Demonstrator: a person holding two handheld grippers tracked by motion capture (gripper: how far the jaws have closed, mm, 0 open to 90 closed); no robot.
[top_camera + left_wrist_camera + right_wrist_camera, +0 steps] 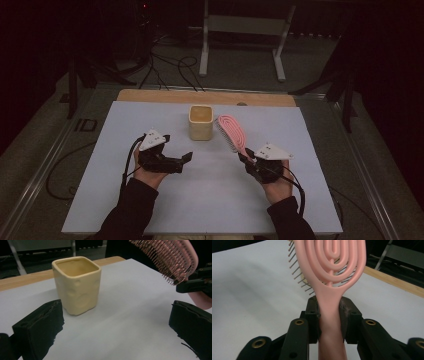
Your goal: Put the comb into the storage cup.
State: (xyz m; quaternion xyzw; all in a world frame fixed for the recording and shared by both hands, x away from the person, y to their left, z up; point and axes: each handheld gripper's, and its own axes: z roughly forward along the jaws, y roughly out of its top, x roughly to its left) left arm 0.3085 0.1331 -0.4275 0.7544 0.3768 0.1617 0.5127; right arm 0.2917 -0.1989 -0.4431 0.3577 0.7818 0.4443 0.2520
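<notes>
Nearest the camera in the high view: two dark sleeves point(131, 210) rising from the bottom edge over the pale grey-white sheet point(200, 200) that covers the tabletop point(150, 95). Left hand-held gripper point(186, 159) low over the sheet, jaws spread wide apart, nothing between them; seen along those jaws in the left gripper view, bare sheet between the two black pads. Ahead of it, at the middle of the sheet toward the far edge, a square cream cup point(201, 122), upright, open top, standing alone. Just beside the cup on its right, a pink hairbrush point(233, 132), lifted off the sheet, head slanted toward the cup, bristles turned to the cup's side. Right hand-held gripper point(246, 157) clamped on the brush handle; in the right gripper view, both pads pressed against the handle's neck below the looped head. Beyond the sheet, a strip of bare wood along the far edge. Farther back, dim room: grey floor, black cables point(170, 67) trailing across it, a white metal frame point(242, 30) on two legs.
</notes>
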